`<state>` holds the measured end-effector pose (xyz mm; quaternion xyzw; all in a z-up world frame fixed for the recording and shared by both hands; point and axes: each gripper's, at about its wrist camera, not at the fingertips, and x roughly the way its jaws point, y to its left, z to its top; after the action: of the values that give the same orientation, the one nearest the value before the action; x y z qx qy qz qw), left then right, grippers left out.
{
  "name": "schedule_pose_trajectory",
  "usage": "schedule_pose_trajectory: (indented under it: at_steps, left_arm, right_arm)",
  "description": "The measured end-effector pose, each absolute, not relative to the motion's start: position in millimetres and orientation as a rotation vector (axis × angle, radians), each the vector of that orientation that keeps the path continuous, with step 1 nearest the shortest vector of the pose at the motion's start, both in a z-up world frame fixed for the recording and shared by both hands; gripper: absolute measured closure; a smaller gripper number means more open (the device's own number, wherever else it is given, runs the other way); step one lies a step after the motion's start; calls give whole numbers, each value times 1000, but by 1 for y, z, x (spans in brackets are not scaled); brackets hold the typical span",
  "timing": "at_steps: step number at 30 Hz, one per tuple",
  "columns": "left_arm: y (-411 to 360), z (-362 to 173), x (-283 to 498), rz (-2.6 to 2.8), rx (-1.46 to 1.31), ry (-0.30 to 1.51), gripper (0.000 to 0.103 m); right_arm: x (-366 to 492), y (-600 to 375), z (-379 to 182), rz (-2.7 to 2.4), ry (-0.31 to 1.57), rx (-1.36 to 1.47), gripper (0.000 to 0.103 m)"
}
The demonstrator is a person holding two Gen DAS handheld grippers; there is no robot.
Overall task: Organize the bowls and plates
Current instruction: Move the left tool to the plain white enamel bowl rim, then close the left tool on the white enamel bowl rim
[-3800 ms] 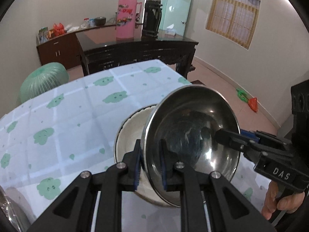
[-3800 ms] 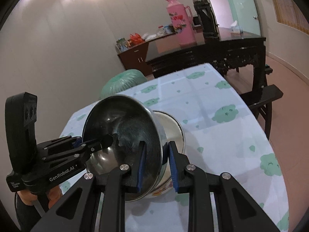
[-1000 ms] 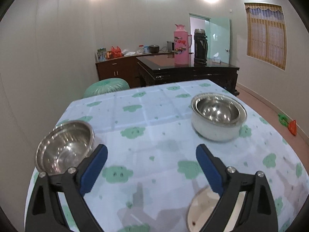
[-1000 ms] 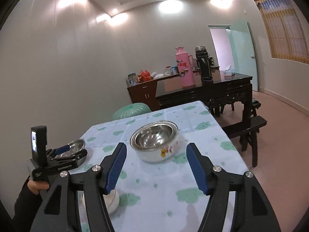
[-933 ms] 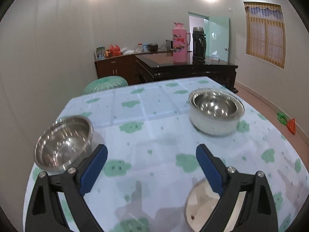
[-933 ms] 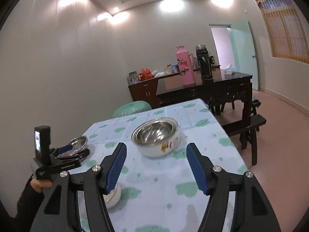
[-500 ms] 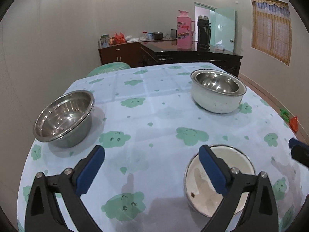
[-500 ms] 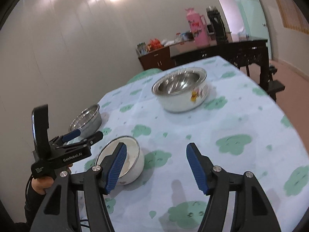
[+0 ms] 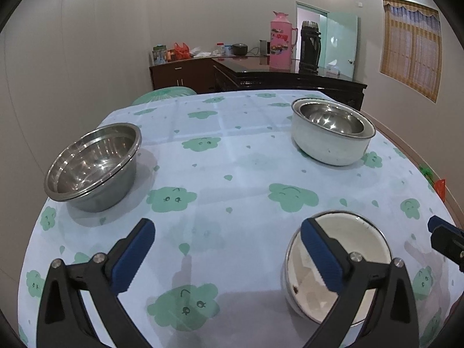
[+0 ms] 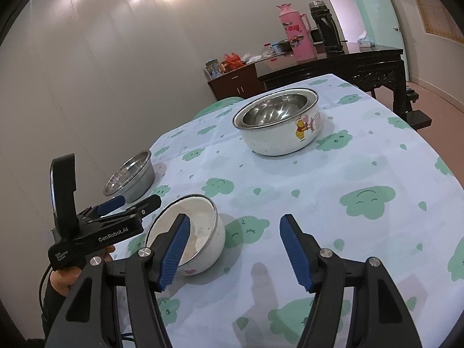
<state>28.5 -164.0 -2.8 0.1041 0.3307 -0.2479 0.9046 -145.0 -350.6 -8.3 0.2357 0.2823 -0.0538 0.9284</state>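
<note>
The small white bowl point(image 9: 339, 264) sits nearest on the bench point(image 9: 249, 162), at the near edge of the cloud-print cloth, and it lies between the two tools. In the left wrist view it is low and to the right, partly behind the right finger of the left tongs point(image 9: 227, 249); in the right wrist view the same bowl point(image 10: 191, 232) is low and to the left, partly behind the left finger of the right tongs point(image 10: 233, 249). Neither pair straddles it, so either hand would have to shift inward; both look about equally near, as far as I can judge.

The left tongs have just been opening and stand wide with nothing between them. The right tongs are also open and empty.

Farther out, the lone steel bowl point(image 9: 94, 166) rests at the left side, well apart from the white one. Farthest, the large white bowl point(image 9: 332, 133) already holds a steel bowl nested inside.

Only the right wrist view shows the cartoon print on the large bowl's wall and the person's hand point(image 10: 68, 279) on the left tool's handle. The left wrist view looks more steeply into the small bowl, showing a dark speck inside.
</note>
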Motion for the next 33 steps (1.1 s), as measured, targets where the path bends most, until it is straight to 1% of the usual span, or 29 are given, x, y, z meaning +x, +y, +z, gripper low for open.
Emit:
schedule_pose_trajectory:
  at_steps: [4, 10, 19, 20, 21, 22, 30, 33]
  left_arm:
    - [-158, -2, 29, -516, 184, 673, 1]
    - [-149, -5, 36, -512, 132, 706, 0]
    - [-147, -6, 35, -507, 125, 706, 0]
    - [-147, -7, 35, -507, 127, 708, 0]
    - [-148, -7, 35, -507, 133, 710, 0]
    - [-149, -7, 34, -505, 142, 708, 0]
    - [-150, -7, 31, -499, 152, 700, 0]
    - [-151, -7, 30, -498, 158, 704, 0]
  right_arm:
    - [-145, -351, -9, -145, 564, 473, 36]
    - [-141, -351, -17, -148, 587, 489, 36]
    - [-137, -357, -23, -243, 592, 487, 36]
    - [-136, -357, -24, -245, 601, 493, 35]
    - [-135, -359, -25, -243, 614, 504, 31]
    - [-134, -360, -26, -235, 619, 517, 30]
    - [-128, -347, -18, -191, 624, 480, 29]
    - [-124, -341, -15, -227, 655, 440, 24]
